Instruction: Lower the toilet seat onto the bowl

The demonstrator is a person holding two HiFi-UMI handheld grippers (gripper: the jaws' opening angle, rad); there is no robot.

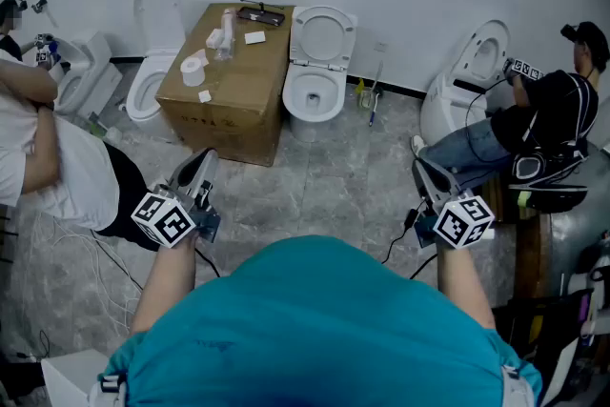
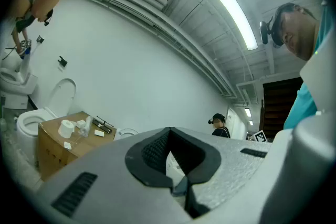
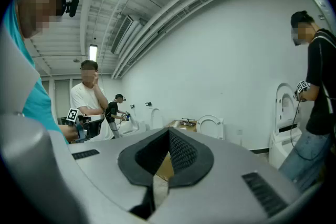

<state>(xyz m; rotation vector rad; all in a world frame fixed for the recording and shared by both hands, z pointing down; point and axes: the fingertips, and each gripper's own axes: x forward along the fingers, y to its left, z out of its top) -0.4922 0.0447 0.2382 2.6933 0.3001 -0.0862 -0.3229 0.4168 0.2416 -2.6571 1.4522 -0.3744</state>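
The white toilet [image 1: 313,100] stands against the far wall in the head view, its seat and lid [image 1: 322,35] raised upright against the wall. My left gripper [image 1: 195,172] and right gripper [image 1: 428,174] hover low over the floor, well short of the toilet, both shut with nothing between the jaws. In the left gripper view the gripper [image 2: 169,134] points toward the box, and the top of the raised seat [image 2: 126,132] peeks out behind it. From the right gripper [image 3: 169,134], the upright seat [image 3: 210,126] shows far off.
A cardboard box [image 1: 229,81] with a paper roll and small items stands left of the toilet. Another toilet [image 1: 151,62] is beyond it. A person in white [image 1: 48,157] sits at the left. A person in black [image 1: 543,124] crouches by a third toilet [image 1: 467,76]. Cables lie on the floor.
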